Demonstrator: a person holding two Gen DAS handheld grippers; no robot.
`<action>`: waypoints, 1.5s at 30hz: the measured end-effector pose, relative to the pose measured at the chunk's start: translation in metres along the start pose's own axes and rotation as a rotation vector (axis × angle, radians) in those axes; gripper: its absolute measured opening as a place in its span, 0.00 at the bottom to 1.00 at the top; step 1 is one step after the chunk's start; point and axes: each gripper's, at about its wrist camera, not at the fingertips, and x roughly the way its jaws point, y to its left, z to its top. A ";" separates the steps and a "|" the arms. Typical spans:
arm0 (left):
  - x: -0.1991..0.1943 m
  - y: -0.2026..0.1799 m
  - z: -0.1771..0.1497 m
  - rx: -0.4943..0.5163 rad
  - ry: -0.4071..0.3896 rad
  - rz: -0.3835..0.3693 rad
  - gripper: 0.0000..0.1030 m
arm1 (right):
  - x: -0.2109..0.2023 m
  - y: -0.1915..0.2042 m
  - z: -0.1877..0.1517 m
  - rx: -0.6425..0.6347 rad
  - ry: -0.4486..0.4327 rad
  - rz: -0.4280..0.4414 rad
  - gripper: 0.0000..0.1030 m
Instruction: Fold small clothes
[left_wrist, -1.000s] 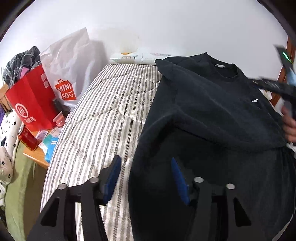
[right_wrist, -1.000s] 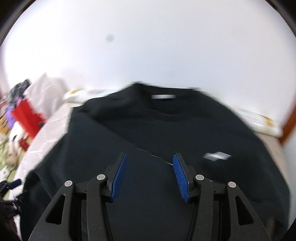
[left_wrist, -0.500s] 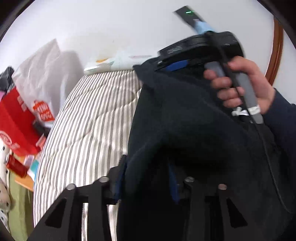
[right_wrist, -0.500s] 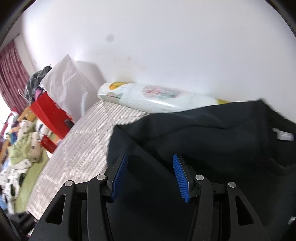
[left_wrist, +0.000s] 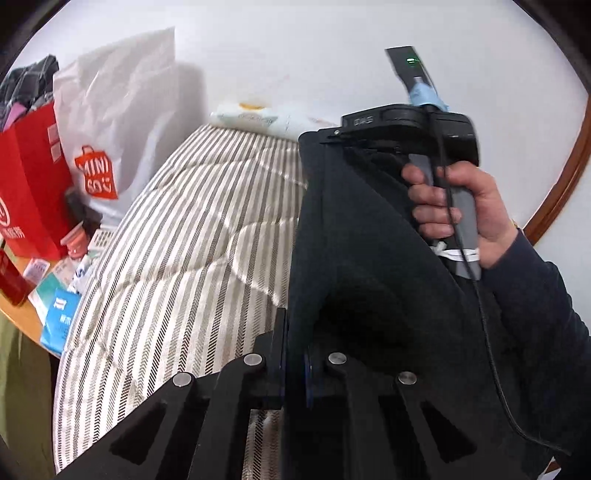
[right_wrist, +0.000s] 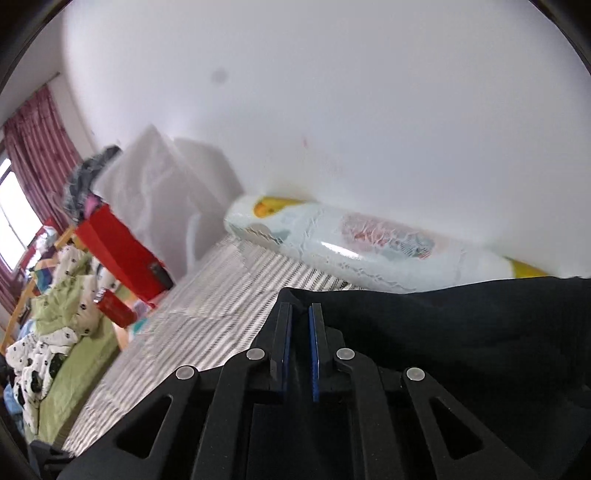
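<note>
One black knit sweater (left_wrist: 369, 258) on the striped quilted bed (left_wrist: 192, 236), its left edge pinched at two spots. Left tongs (left_wrist: 293, 363) just closed on the near part of that edge; right tongs (right_wrist: 300, 345), gripped by a hand (left_wrist: 461, 206), just closed on the far corner. Bare mattress open to the left. Left view only: white Miniso bag (left_wrist: 110, 122). Right view only: maroon curtains (right_wrist: 40, 140). Red paper bag (left_wrist: 29, 177) and plastic-wrapped pack (right_wrist: 369, 243) in both.
</note>
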 end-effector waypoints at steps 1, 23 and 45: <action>0.001 -0.001 0.000 0.000 0.006 0.003 0.07 | 0.006 0.001 0.000 -0.007 0.008 -0.022 0.08; 0.015 -0.017 0.019 0.004 0.002 0.047 0.53 | -0.261 -0.141 -0.167 0.181 -0.025 -0.627 0.57; 0.019 -0.029 -0.001 0.040 0.096 0.156 0.54 | -0.303 -0.226 -0.243 0.446 -0.089 -0.549 0.06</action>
